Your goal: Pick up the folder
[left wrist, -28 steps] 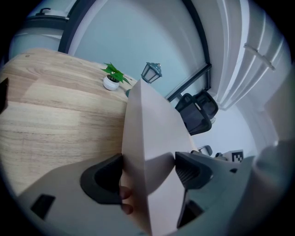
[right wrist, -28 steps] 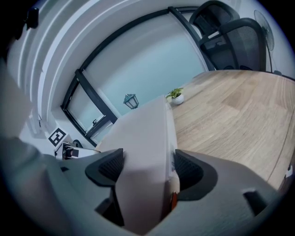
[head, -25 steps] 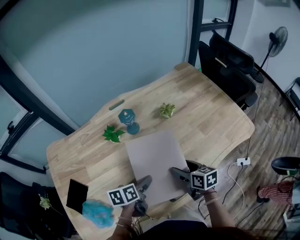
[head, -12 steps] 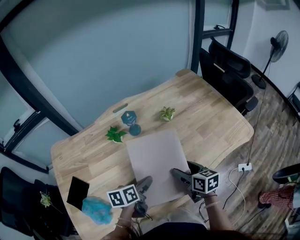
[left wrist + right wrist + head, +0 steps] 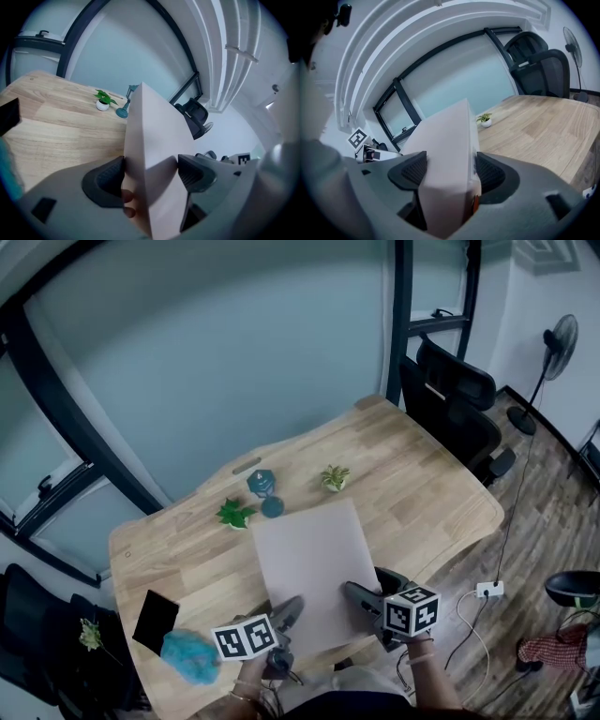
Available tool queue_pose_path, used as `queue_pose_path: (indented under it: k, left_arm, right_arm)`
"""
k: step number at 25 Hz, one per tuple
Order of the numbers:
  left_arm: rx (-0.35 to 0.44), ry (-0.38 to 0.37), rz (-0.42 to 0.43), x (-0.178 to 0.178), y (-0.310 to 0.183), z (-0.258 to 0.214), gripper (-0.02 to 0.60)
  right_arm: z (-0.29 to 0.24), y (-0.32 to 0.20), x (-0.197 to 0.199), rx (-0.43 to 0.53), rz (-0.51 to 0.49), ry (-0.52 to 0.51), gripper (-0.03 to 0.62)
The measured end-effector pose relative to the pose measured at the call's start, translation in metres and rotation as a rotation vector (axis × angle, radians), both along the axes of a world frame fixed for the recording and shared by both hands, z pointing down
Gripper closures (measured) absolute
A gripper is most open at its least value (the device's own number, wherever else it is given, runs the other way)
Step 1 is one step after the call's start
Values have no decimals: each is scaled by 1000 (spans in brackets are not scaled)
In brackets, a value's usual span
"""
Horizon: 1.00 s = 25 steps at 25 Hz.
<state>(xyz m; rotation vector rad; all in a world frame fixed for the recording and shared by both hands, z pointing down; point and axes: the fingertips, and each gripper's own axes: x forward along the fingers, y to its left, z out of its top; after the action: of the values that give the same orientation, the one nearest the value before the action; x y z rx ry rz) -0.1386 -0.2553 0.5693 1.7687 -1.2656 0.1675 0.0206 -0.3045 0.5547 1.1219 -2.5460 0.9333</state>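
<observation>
A pale pink-grey folder [image 5: 309,563] hangs above the wooden table [image 5: 431,484], held by its near edge from both sides. My left gripper [image 5: 292,607] is shut on the folder's near left corner [image 5: 145,159]; its pads press both faces. At the near right corner my right gripper [image 5: 352,592] is shut on the folder [image 5: 445,154], which fills the space between its pads. The folder tilts up away from me and hides the table under it.
On the table behind the folder stand a teal dumbbell-shaped object [image 5: 264,491] and two small potted plants [image 5: 232,515] [image 5: 333,477]. A black tablet [image 5: 155,622] and a blue fluffy thing [image 5: 187,655] lie at the near left. Black office chairs [image 5: 450,399] stand past the table's far end.
Both grippers have risen with the folder between them, lifting it off the table. The table and its objects look farther below than before.
</observation>
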Motion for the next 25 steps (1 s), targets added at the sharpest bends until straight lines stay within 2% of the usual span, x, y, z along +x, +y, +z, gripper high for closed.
queue_pose_path:
  k: [20,25]
  left_arm:
    - [106,-49,-27,20,45,-42,232]
    - [152,-119,-33,19,51,-58,233]
  right_arm:
    - [-45,43,21,128,-29,-19,270]
    - [-57,52,28,159,-26,-30,273]
